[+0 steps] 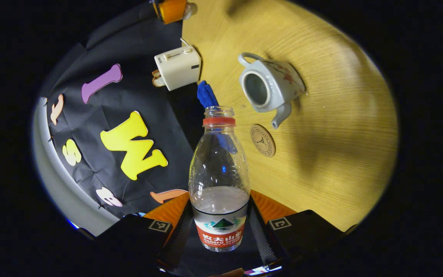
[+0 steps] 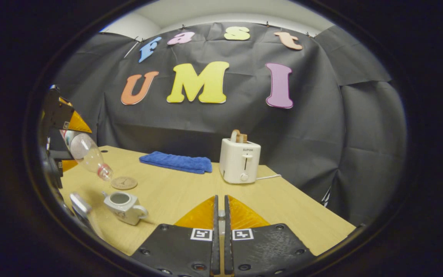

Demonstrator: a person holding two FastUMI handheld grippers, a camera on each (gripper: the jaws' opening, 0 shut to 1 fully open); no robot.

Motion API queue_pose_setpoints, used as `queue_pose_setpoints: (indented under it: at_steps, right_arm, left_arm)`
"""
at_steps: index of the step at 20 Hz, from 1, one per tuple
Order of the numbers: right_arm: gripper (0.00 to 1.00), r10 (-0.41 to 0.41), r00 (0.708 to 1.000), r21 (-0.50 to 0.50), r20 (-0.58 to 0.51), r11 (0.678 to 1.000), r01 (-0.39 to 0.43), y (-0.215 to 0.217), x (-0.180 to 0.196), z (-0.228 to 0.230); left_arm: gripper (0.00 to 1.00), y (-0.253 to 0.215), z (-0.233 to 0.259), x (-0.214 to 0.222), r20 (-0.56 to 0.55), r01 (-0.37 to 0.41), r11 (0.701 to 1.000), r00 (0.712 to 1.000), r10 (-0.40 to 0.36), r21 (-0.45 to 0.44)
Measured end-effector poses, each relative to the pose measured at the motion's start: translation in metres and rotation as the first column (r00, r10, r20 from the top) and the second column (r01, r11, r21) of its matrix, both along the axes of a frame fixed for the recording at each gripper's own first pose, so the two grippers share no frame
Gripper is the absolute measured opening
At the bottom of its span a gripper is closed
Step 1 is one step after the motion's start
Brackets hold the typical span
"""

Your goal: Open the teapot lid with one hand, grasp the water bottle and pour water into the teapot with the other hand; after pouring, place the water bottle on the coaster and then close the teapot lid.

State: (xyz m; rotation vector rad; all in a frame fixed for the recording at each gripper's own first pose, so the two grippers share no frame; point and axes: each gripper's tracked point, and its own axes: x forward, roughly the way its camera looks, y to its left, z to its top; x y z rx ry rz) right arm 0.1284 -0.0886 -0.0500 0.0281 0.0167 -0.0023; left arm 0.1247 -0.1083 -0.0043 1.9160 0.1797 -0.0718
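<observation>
Gripping the clear plastic water bottle (image 1: 219, 181) by its labelled lower body, my left gripper (image 1: 219, 231) has both fingers pressed against its sides. In the left gripper view the bottle runs straight out from between the fingers, its open neck with the red ring pointing toward the table; some water lies in the lower part near the label. Beyond the bottle's mouth sits the round cork coaster (image 1: 262, 140), and just past the coaster stands the white ceramic teapot (image 1: 270, 86) with a floral print, its lid off and its dark opening showing, spout aimed toward the coaster. A cream-white toaster (image 1: 177, 67) lies farther out than the teapot, and a blue folded towel (image 1: 207, 94) shows behind the bottle's neck. All of these rest on the light wooden table (image 1: 340, 127).

From the right gripper view I see my left gripper (image 2: 62, 115) from the side: it is raised above the table with the bottle (image 2: 87, 154) tilted mouth-down, the mouth hanging above and just beside the teapot (image 2: 123, 207), close to the coaster (image 2: 124, 182). The towel (image 2: 176, 162) lies flat beyond the coaster, beside the toaster (image 2: 240, 161), which has a slice of bread in it. A pale rounded object sits near the teapot at the view's edge; I cannot tell what it is.

My right gripper (image 2: 220, 223) is level over the table (image 2: 183, 192), well apart from the teapot; its fingers are closed almost together, and something small and pale shows in the narrow gap, too small to identify.
</observation>
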Motion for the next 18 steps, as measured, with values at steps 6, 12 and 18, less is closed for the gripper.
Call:
queue_pose_setpoints:
  at_steps: [6, 12, 18]
  right_arm:
    - [0.04, -0.011, 1.0, -0.006, -0.01, 1.0, 0.011, -0.006, 0.002, -0.003]
    - [0.04, -0.005, 1.0, -0.024, -0.018, 1.0, 0.005, 0.0, 0.003, -0.007]
    - [0.04, 0.016, 1.0, -0.032, -0.024, 0.999, -0.016, 0.01, 0.003, -0.009]
  left_arm:
    - [0.77, 0.01, 0.033, 0.008, 0.053, -0.03, 0.974, 0.998, 0.043, -0.223]
    - [0.77, 0.014, 0.063, 0.015, 0.12, -0.019, 0.843, 0.988, 0.099, -0.538]
    - [0.76, 0.002, 0.063, 0.018, 0.14, 0.03, 0.614, 0.981, 0.131, -0.789]
